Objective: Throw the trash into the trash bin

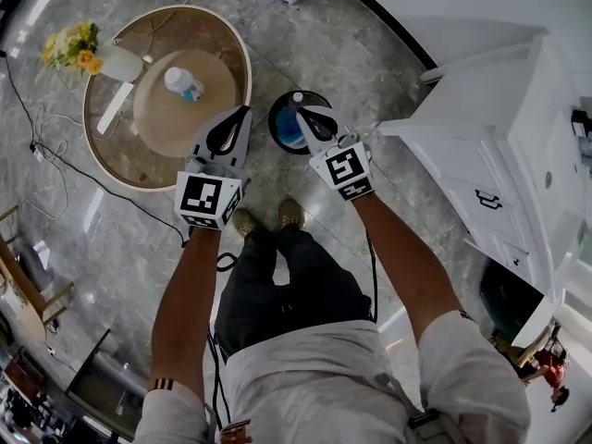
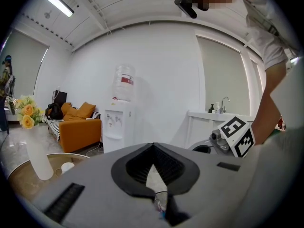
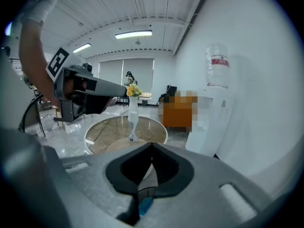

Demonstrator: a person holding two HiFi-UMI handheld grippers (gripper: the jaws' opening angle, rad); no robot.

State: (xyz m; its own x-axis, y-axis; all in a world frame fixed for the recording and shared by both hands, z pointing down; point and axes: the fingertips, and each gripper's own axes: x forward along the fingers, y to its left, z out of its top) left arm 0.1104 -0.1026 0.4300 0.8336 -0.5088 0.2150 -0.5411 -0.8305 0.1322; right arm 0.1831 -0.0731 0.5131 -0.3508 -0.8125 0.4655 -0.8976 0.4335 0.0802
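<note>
On the grey floor in the head view, the trash bin (image 1: 280, 118) stands just beside the round glass table (image 1: 242, 54), between it and a white cabinet (image 1: 518, 128), in front of the person's shoes. The right gripper (image 1: 300, 103) hangs over the bin's rim, its tips above the blue lining. The left gripper (image 1: 244, 112) hangs over the table edge nearest the bin. A bottle (image 1: 183, 83) stands upright near the middle of the table, and a vase of yellow flowers (image 1: 76, 48) stands at its far edge.

From the left gripper view, the left gripper (image 2: 153, 145) has its jaws pressed together at the tips, holding nothing. A water dispenser (image 2: 117, 122) and an orange sofa (image 2: 80, 127) stand along the wall.

From the right gripper view, the right gripper (image 3: 152, 145) also has its jaws pressed together, with nothing between them, and the table lies beyond them.
</note>
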